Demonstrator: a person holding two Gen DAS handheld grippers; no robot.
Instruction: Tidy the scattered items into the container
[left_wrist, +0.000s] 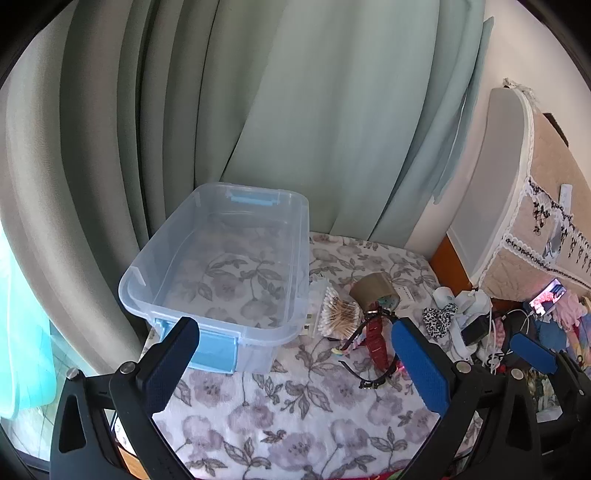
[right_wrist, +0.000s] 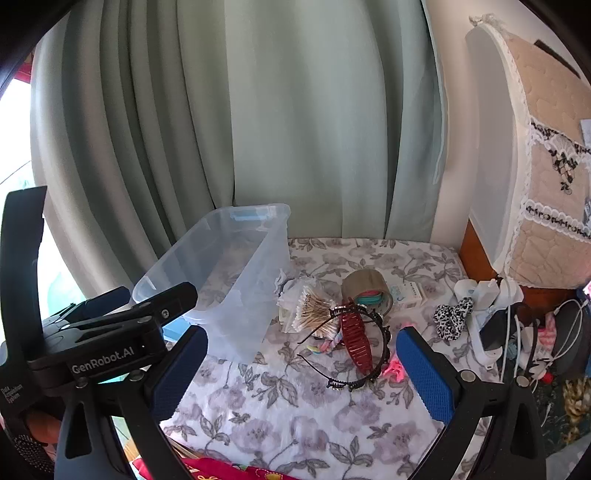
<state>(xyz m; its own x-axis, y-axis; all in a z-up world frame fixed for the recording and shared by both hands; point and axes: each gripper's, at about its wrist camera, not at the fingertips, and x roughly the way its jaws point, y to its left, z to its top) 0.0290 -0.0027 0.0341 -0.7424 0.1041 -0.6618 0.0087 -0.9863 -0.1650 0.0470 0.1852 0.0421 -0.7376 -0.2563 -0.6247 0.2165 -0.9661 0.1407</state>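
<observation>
Both jaw pairs spread, nothing held. Clear storage bin (left_wrist: 221, 266) empty, left of pile. Red hair claw (right_wrist: 355, 341) lies across black headband (right_wrist: 364, 354) beside cotton swabs (right_wrist: 314, 312): snagging likely if lifted.

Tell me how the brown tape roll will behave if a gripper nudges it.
The brown tape roll stands tilted on its edge, so it will probably roll or topple. Coloured bands sit in its core and may spill. It looks rigid and should not deform on the soft floral cloth.
</observation>
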